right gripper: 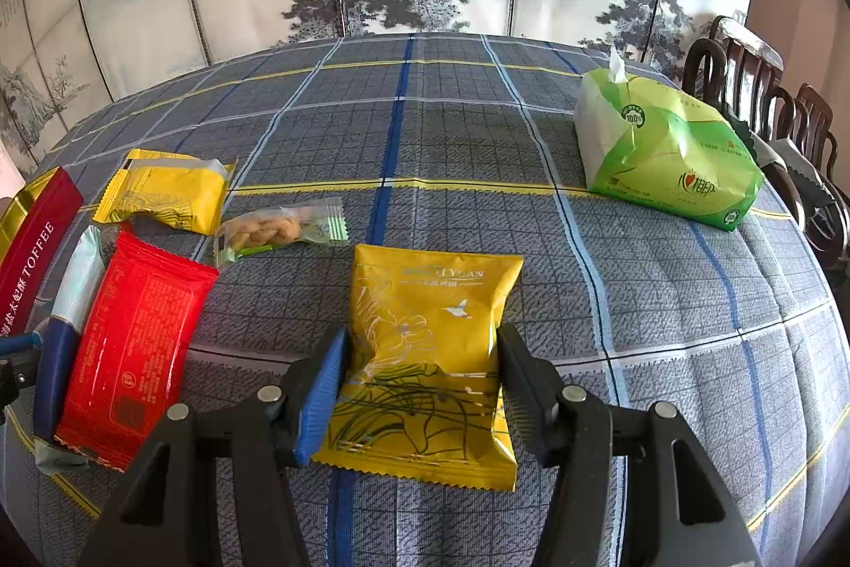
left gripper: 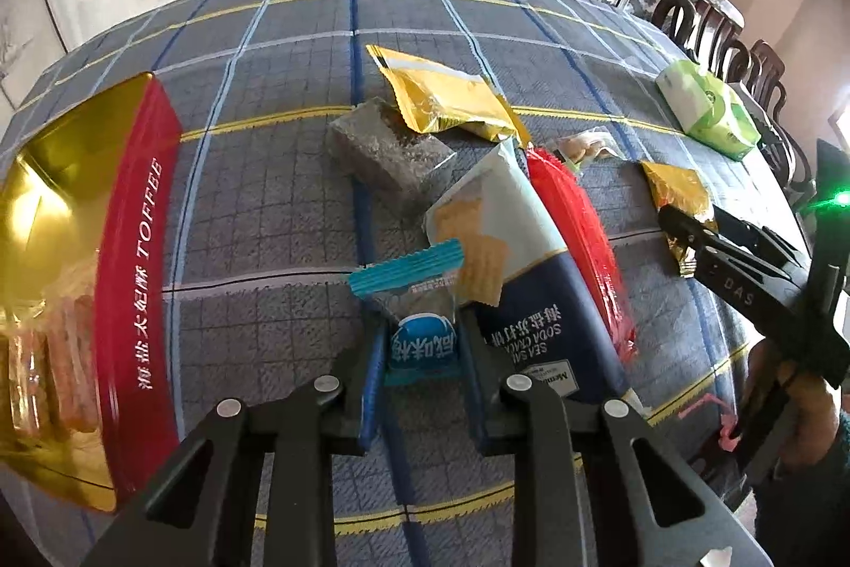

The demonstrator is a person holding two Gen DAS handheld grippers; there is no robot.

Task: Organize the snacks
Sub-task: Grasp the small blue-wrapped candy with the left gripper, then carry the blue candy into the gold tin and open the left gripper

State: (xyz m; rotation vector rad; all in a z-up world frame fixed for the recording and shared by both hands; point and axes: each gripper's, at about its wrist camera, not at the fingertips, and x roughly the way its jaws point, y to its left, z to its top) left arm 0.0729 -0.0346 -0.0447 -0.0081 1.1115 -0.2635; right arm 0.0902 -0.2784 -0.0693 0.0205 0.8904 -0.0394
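Left tongs (left gripper: 419, 349) closed around small blue candy pack (left gripper: 419, 322), pads touching both its sides. Cracker pack (left gripper: 510, 248) just right of them, toffee tin (left gripper: 79, 274) far left. Right tongs (right gripper: 422, 381) pinching yellow pack (right gripper: 430, 354) lying on surface (right gripper: 664, 301); red pack (right gripper: 133, 344) left.
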